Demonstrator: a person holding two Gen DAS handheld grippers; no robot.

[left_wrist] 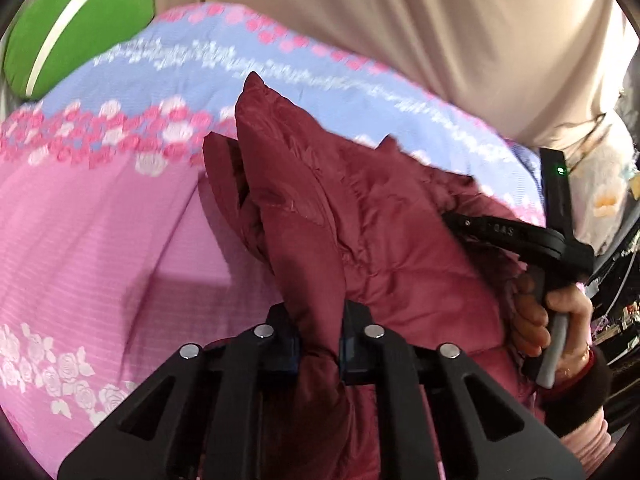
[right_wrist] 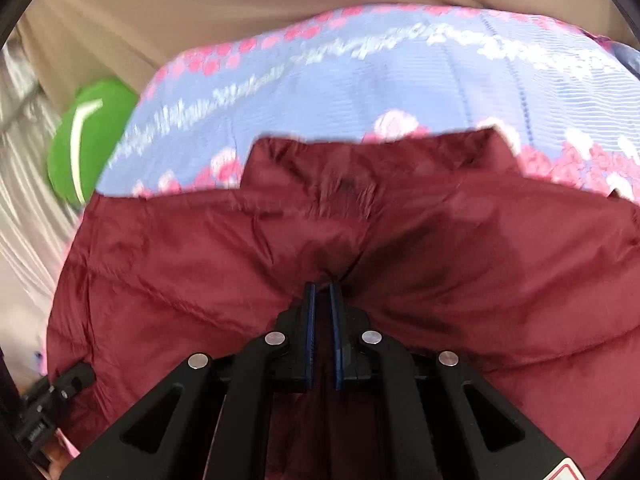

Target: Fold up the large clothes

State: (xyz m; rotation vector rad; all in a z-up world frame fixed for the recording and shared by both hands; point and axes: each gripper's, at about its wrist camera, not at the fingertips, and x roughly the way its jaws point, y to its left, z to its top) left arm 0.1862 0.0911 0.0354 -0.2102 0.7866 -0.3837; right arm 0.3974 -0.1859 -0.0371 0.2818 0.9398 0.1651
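A dark red puffer jacket (left_wrist: 380, 240) lies bunched on a bed. My left gripper (left_wrist: 318, 312) is shut on a thick fold of it that rises up between the fingers. In the right wrist view the jacket (right_wrist: 180, 272) spreads wide, collar toward the far side. My right gripper (right_wrist: 322, 286) is shut on a pinch of its fabric, the blue pads nearly together. A person's hand (left_wrist: 532, 312) holds the right gripper's handle at the jacket's right edge; that gripper's tips are hidden by the jacket in the left wrist view.
The bed wears a pink and lilac cover with rose bands (left_wrist: 100, 240), also seen beyond the jacket (right_wrist: 360, 80). A green cushion (left_wrist: 80, 28) sits at the far left corner. Beige cloth (left_wrist: 400, 20) hangs behind the bed. Dark clutter stands at the right edge.
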